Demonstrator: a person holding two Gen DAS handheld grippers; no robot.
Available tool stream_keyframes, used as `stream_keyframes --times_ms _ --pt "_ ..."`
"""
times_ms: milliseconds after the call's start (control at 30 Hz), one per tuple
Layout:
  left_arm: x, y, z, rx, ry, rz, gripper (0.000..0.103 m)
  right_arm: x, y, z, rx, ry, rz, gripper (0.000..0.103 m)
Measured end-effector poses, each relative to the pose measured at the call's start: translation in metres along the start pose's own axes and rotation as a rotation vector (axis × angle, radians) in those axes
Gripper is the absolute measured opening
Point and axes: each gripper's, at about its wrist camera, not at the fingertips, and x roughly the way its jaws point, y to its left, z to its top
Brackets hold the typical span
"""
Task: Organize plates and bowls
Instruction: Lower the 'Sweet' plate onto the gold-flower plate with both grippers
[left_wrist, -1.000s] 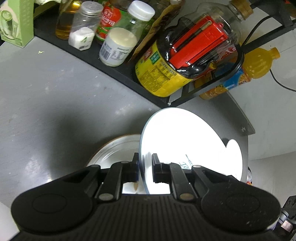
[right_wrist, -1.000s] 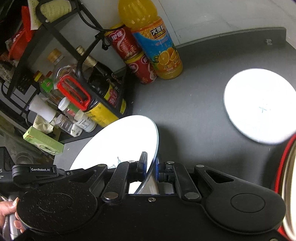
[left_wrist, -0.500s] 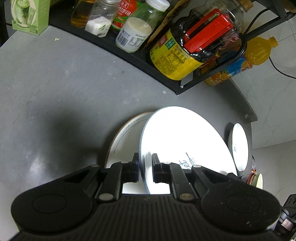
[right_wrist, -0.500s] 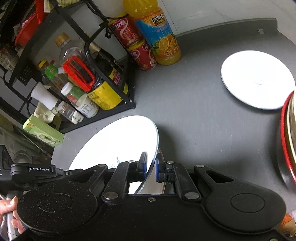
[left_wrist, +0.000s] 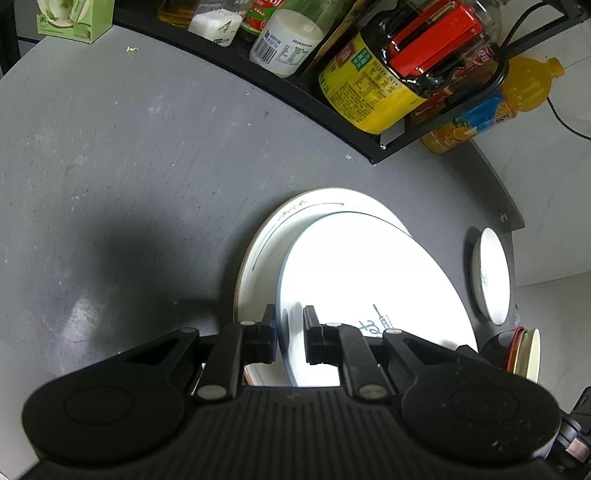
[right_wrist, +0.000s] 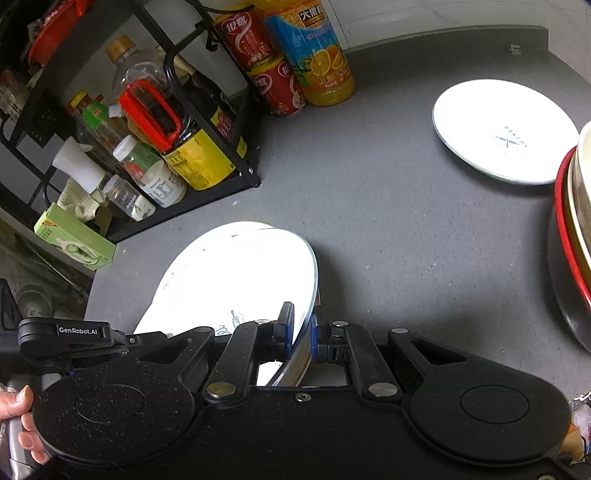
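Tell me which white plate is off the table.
The held plate: both claws, left and right, pinch its rim, tilted over the bigger plate. The far plate lies flat, alone.

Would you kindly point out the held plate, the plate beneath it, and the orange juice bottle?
held plate (left_wrist: 362, 273), left wrist view, bright centre.
plate beneath (left_wrist: 269, 240), left wrist view, exposed left rim.
orange juice bottle (right_wrist: 317, 55), right wrist view, blue label.

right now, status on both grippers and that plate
Left gripper and right gripper both clamped on the white plate. Plate tilted over larger plate on the table. Nothing in the way.
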Motion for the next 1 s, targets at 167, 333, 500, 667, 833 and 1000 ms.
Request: stream_keyframes --times_ms 167,333,500,667,833,1000 --pt "0.004 0.006 -0.005 -0.011 0.003 0.004 0.011 0.003 0.002 -0.001 -0.014 0.002 -0.001 0.009" --pt "0.008 0.013 -0.008 -0.03 0.013 -0.003 0.011 0.01 0.003 -0.008 -0.001 0.0 -0.073 0.007" --pt "0.007 0.011 -0.009 -0.02 0.005 0.007 0.012 0.011 0.006 -0.007 -0.002 -0.007 -0.086 0.007" --pt "-0.006 0.003 -0.005 0.031 -0.032 0.036 0.015 0.012 0.007 -0.006 -0.007 -0.008 -0.087 0.007" --pt "-0.015 0.002 -0.001 0.053 -0.049 0.054 0.019 0.015 0.007 -0.008 -0.002 0.0 -0.087 0.007" --pt "-0.013 0.006 -0.002 0.06 -0.06 0.09 0.024 0.023 0.01 -0.009 -0.012 0.014 -0.11 0.01"
